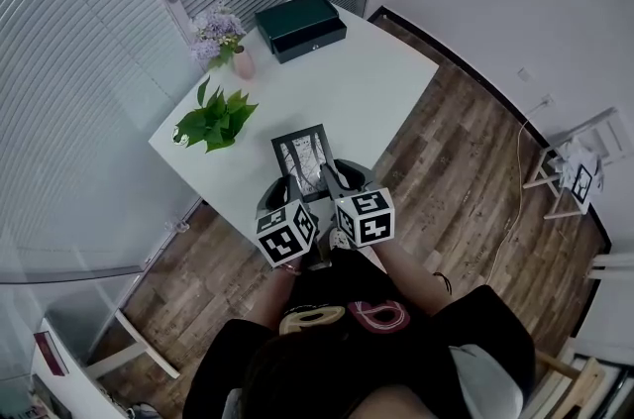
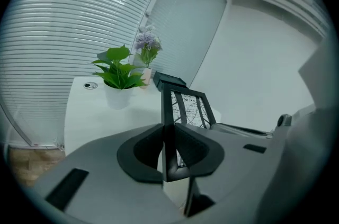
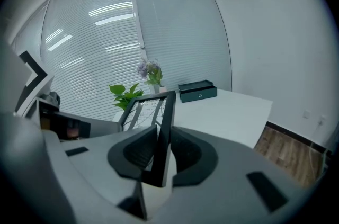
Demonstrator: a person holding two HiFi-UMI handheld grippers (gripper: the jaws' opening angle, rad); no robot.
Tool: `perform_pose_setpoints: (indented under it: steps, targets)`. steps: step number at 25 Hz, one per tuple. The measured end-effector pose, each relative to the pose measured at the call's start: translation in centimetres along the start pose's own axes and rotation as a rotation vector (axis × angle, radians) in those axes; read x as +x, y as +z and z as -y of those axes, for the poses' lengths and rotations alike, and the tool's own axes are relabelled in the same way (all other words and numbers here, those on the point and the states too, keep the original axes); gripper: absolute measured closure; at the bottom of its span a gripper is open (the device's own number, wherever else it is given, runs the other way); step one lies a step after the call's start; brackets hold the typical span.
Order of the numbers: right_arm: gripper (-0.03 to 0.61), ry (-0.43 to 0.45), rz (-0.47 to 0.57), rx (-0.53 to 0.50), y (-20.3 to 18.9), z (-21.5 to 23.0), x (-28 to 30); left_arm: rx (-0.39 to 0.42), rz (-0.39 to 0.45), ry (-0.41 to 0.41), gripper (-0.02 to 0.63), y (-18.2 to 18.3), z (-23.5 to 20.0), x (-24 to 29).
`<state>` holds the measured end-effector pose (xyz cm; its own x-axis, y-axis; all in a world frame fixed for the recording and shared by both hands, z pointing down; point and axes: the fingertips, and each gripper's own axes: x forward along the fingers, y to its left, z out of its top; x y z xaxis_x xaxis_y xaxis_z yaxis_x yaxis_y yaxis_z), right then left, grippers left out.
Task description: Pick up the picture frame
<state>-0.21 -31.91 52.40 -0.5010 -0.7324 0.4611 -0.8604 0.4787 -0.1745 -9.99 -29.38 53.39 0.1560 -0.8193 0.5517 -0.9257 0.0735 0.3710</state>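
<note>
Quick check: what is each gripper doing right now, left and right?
Left gripper: closed on the picture frame, clamping its left edge.
Right gripper: closed on the same frame, clamping its right edge.

The picture frame (image 1: 302,155) is black and rectangular, holding a black-and-white print of bare branches. It is tilted, with its top edge leaning away, over the near edge of the white surface (image 1: 376,80). The fingers (image 2: 143,151) of the left gripper (image 2: 168,149) clamp one side edge, and the right gripper (image 3: 159,151) clamps the other.
</note>
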Motion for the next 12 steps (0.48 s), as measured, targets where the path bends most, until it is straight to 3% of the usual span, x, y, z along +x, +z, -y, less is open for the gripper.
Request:
perform_pose_setpoints:
  steps: [12]
  targets:
    - [0.492, 0.018, 0.104, -0.024, 4.1, -2.2, -2.2, 0.085, 0.109, -0.036, 0.534, 4.2, 0.8, -3.4]
